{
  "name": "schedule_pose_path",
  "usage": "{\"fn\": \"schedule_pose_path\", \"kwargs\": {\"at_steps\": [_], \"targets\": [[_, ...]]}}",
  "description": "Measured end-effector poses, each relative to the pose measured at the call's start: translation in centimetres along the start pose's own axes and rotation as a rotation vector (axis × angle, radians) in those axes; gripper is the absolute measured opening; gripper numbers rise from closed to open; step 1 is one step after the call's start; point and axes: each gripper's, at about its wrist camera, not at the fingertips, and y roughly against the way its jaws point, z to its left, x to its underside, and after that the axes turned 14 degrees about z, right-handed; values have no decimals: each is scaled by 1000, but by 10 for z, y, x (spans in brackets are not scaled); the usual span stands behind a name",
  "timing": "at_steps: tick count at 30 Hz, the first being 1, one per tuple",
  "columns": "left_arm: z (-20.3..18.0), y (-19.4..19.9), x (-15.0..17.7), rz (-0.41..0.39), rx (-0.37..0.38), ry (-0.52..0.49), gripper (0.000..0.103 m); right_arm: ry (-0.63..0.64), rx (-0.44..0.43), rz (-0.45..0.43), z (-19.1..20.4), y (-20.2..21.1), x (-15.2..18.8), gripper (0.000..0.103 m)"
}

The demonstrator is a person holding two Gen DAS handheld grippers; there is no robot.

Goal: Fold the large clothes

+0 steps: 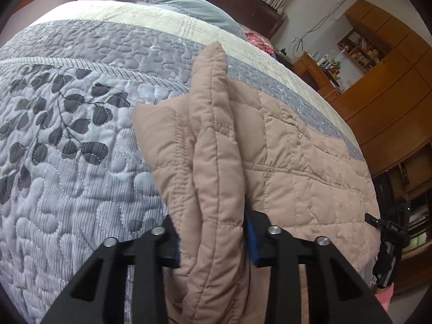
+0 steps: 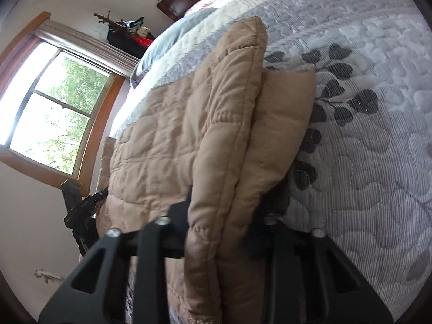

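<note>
A tan quilted jacket (image 1: pixel 283 156) with square stitching lies on a bedspread (image 1: pixel 67 135) of pale grey stripes printed with dark grey leaves, banded in grey pebble quilting and cream. A grey-green pillow (image 1: pixel 186 5) sits upper centre. Cabinets (image 1: pixel 391 86) are orange-brown wood.

Soft daylight everywhere, pretty even. The window (image 2: pixel 51 108) at left in the right wrist view blows out white. Heavy fisheye bending, dark corners, slight blur near the bottom.
</note>
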Motion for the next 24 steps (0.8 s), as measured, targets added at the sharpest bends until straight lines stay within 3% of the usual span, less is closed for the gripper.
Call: {"fn": "schedule_pose_path", "kwargs": {"at_steps": [4, 11, 24], "targets": [[-2, 11, 3, -38, 8, 23, 18, 51, 21, -31, 23, 18, 10, 18], [-24, 62, 23, -121, 58, -8, 13, 134, 20, -59, 65, 50, 37, 17], [-79, 167, 131, -238, -19, -195, 13, 276, 19, -111, 118, 113, 136, 17]]}}
